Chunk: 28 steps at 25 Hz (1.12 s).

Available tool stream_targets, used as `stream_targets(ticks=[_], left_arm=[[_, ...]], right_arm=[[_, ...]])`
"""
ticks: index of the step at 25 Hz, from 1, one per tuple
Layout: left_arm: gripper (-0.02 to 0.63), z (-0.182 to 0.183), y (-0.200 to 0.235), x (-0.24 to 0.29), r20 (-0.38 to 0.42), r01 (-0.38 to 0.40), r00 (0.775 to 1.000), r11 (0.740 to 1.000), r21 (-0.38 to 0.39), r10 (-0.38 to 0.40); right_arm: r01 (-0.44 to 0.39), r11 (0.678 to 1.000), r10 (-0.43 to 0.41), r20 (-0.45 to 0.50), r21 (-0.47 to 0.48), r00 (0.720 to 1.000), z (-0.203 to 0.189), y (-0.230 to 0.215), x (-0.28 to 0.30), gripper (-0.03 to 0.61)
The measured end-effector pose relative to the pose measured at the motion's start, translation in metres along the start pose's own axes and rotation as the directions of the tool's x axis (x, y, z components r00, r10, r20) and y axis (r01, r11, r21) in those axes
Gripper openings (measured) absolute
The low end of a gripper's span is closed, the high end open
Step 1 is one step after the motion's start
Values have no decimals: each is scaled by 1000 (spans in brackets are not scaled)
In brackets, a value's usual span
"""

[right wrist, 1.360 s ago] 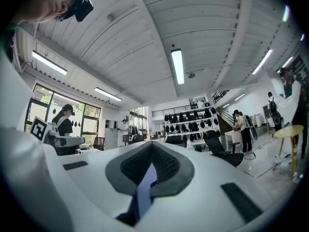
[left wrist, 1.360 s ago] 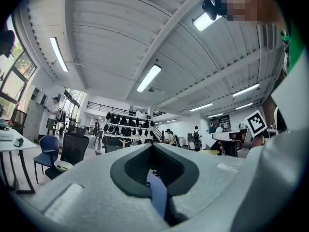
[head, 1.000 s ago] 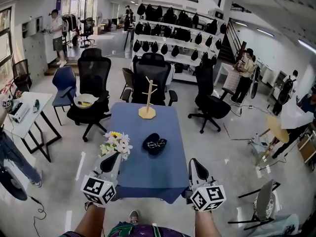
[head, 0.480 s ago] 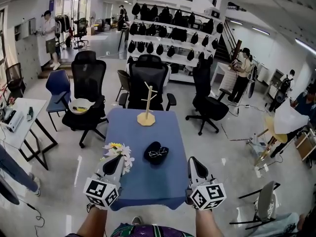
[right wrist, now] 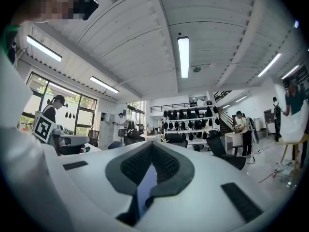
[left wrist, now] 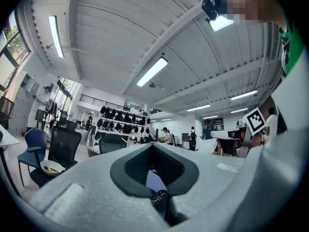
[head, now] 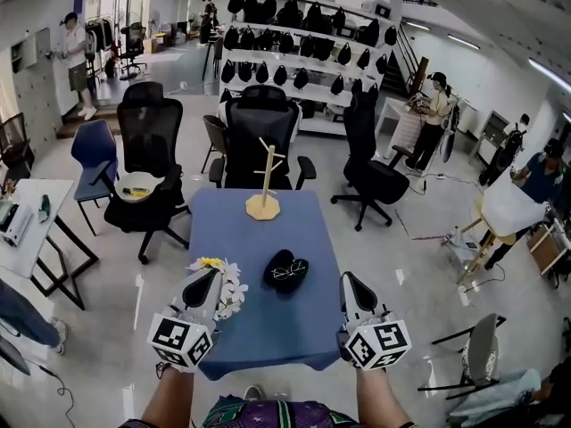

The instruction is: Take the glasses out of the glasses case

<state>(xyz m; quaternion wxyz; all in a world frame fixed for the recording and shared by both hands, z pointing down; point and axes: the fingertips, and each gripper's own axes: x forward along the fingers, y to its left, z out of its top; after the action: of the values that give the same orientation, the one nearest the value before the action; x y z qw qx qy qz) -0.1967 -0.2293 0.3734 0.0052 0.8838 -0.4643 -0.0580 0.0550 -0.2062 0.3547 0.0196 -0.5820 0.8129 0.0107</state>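
- Desk (head: 268, 328) with a blue cloth, seen from its near edge. On it: a wooden branch stand (head: 265, 205) at the far end, a bunch of flowers (head: 234, 285) at the near left, and a dark glasses case (head: 273, 280) about the middle.
- The case lies open. The glasses (head: 287, 270) rest inside it, lenses up, untouched.
- Left gripper (head: 204, 284) is held near the desk's near-left corner, just beside the flowers. Its jaws are closed together with nothing between them.
- Right gripper (head: 351, 285) is at the near-right edge of the desk. Its jaws also meet at the tips, empty.
- Both grippers are well apart from the case, pointing roughly level toward it.
- Judgement: task at its very start, with nothing lifted. Left to do: reach the case, part one pair of jaws, pinch the frame, lift the glasses clear and perhaps steady the case with the other gripper.
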Motion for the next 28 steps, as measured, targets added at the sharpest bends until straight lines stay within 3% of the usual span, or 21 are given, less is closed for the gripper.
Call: stream_targets(ticks=[15, 28], left_arm=[[15, -15, -33, 24, -29, 89, 996, 996, -5, -89], [15, -10, -49, 102, -18, 41, 999, 999, 0, -41]], right_arm=[[-72, 997, 71, 19, 16, 997, 1, 2, 29, 0], [-103, 995, 103, 34, 13, 994, 11, -75, 67, 0]])
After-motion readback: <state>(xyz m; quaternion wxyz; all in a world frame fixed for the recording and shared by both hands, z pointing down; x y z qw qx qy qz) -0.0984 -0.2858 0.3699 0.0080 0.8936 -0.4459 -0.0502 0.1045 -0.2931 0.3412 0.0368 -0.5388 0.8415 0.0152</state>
